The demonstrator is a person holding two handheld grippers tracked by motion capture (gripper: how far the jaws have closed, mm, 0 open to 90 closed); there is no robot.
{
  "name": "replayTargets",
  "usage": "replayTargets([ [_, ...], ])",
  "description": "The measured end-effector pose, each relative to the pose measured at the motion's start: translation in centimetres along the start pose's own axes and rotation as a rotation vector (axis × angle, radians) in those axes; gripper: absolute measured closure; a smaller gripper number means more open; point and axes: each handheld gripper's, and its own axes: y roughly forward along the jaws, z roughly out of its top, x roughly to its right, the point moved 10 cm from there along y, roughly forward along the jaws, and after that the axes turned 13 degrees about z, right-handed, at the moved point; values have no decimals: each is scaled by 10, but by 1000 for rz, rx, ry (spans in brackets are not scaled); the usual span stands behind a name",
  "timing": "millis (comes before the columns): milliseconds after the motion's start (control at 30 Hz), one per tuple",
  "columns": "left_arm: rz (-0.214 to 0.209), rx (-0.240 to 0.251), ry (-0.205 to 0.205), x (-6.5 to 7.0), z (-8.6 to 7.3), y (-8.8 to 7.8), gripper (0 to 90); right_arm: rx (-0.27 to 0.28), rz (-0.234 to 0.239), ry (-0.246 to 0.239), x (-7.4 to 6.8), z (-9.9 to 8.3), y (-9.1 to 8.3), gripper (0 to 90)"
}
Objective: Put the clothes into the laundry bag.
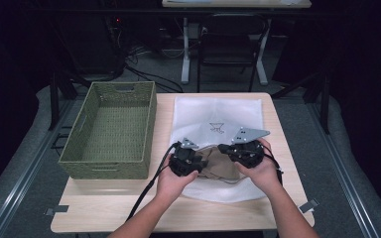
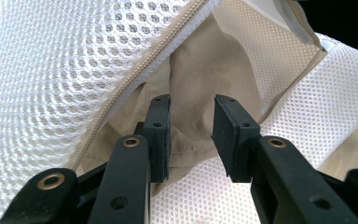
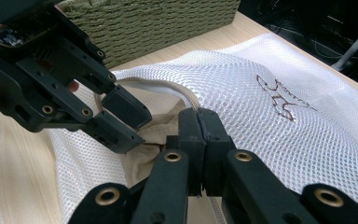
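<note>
Table (image 1: pixel 129 208): carries a basket, a mesh bag and both grippers.
Basket (image 1: pixel 111 130): on the table's left half, along its left edge, reaching from the far edge toward the near one.
Mesh bag (image 1: pixel 218 111): lies flat to the right of the basket, from the far edge down to near the near edge, between the basket and the right edge.
Cloth (image 2: pixel 205 74): inside the bag, at its open mouth on the near end.
Left gripper (image 1: pixel 188 159): at the bag's mouth, on its near left part, jaws in the opening over the cloth.
Right gripper (image 1: pixel 245 151): just right of the left gripper, on the upper lip of the mouth.
</note>
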Motion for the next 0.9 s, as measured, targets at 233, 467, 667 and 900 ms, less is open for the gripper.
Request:
replayTargets([
  [233,-4,-13,5,1,-8,-1,668,2,-2,2,1,-1,-1,894],
  [467,-19,-35,-3,4,-20,6,604,0,-2,1,1,-1,-1,894],
  [667,-28,-57,3,10,-29,15,537,-2,-1,2,0,-2,0,894],
  [900,-9,-85,37,14,-36,29,512,-2,0,0,0,-2,0,894],
])
